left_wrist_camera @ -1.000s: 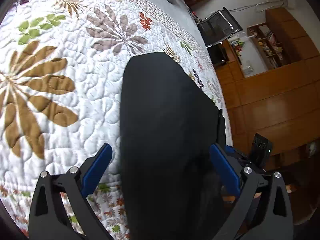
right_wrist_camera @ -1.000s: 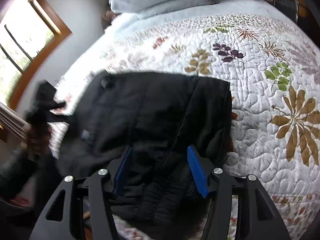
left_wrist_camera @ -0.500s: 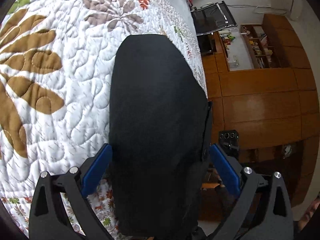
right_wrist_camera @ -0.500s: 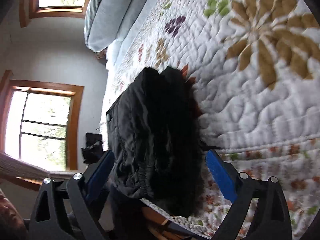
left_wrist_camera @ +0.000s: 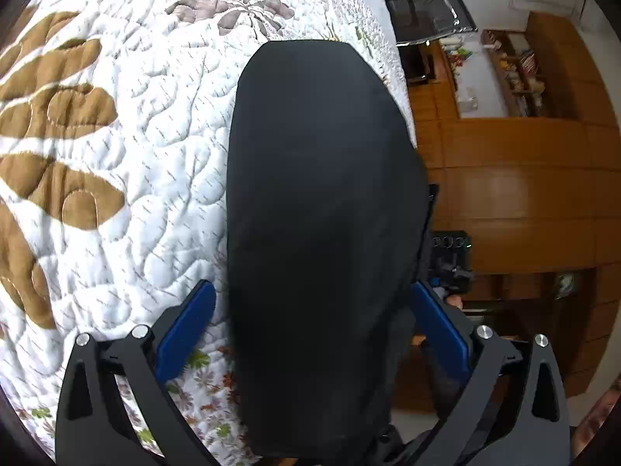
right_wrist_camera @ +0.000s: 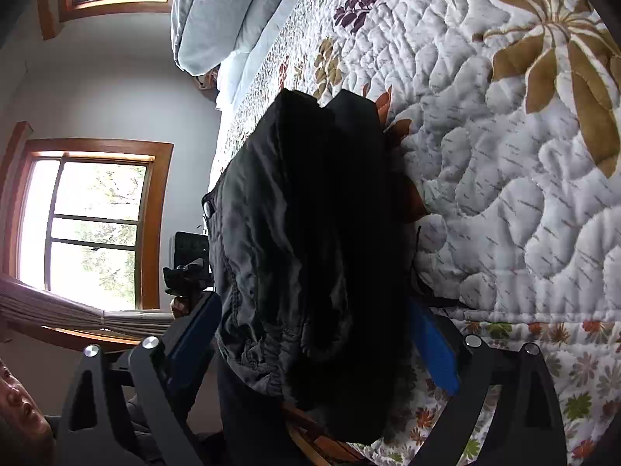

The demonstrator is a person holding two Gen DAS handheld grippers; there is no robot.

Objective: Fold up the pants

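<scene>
Left wrist view: the black pants [left_wrist_camera: 322, 213] lie on the floral quilt [left_wrist_camera: 128, 136], stretching toward 12 o'clock from between the widely spread fingers of the left gripper [left_wrist_camera: 310, 330].

Right wrist view: the pants [right_wrist_camera: 306, 240] bunch at the quilt's [right_wrist_camera: 504, 194] edge, between the right gripper's [right_wrist_camera: 314, 345] spread fingers, reaching toward 12 o'clock.

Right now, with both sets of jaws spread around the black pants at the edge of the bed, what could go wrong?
Two risks. The folded black fabric pants lie at the edge of the white floral quilt, with part hanging over it, so a tug could slide them off. In the right wrist view the stacked layers look bunched near the waistband; closing there may catch only some layers and undo the fold.
</scene>
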